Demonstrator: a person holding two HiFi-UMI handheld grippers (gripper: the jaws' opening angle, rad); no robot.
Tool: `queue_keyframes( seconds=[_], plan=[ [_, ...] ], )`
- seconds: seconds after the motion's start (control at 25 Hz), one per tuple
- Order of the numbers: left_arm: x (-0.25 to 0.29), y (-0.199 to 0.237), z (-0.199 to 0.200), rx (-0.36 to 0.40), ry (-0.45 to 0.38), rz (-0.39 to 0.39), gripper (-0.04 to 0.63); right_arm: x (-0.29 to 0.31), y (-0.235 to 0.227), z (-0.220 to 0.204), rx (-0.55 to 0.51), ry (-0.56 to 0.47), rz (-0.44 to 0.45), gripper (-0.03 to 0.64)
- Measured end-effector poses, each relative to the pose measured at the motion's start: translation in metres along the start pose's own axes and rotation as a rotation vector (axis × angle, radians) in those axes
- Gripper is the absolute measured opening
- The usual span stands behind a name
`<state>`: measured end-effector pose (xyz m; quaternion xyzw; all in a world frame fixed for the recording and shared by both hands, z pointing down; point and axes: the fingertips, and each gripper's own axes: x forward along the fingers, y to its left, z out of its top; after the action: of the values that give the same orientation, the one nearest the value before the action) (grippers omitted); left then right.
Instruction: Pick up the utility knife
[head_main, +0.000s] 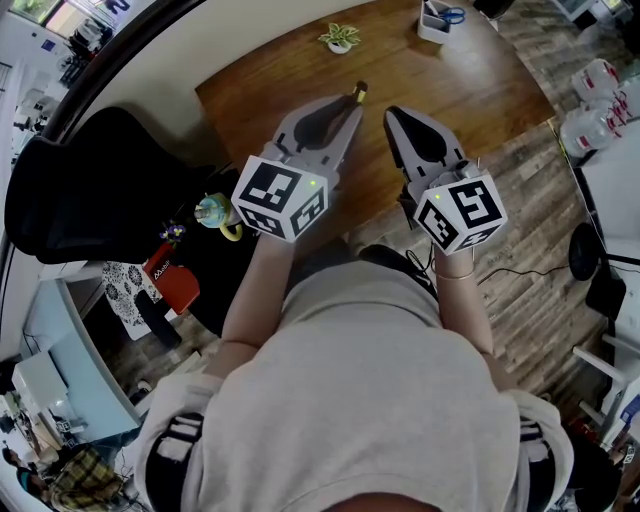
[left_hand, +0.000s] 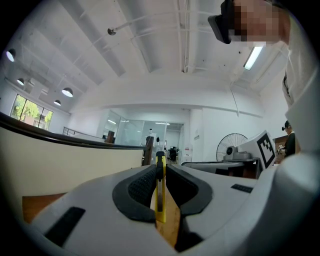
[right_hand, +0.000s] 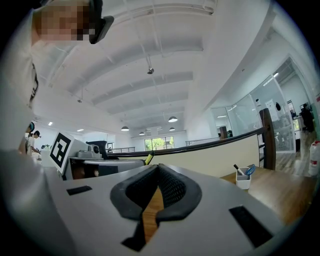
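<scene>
1. While the left hand-held gripper clamps the yellow utility knife over the desk, midway between its side edges, pickup looks done.
2. Right hand-held gripper is closed, empty; next, a steady hold.

A wooden table stands on plank flooring beneath round ceiling lamps.

Bright, even indoor light comes from round ceiling lamps and a strip light to their right, with daylight glaring through a window below-left of them, while every view bends fisheye-fashion into black corners and the head view's table looks dimmer, softly shadowed.
</scene>
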<state>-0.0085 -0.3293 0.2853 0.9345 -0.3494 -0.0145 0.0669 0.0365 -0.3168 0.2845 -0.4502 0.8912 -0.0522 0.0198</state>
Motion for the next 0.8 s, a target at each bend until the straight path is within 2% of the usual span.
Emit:
queue_keyframes(
  seconds=[0.8],
  plan=[
    [0.0034,-0.0044,-0.0049,-0.054,0.005,-0.042,0.078,-0.0043,-0.0041,-0.0053,0.002,0.015,-0.033,0.009]
  ],
)
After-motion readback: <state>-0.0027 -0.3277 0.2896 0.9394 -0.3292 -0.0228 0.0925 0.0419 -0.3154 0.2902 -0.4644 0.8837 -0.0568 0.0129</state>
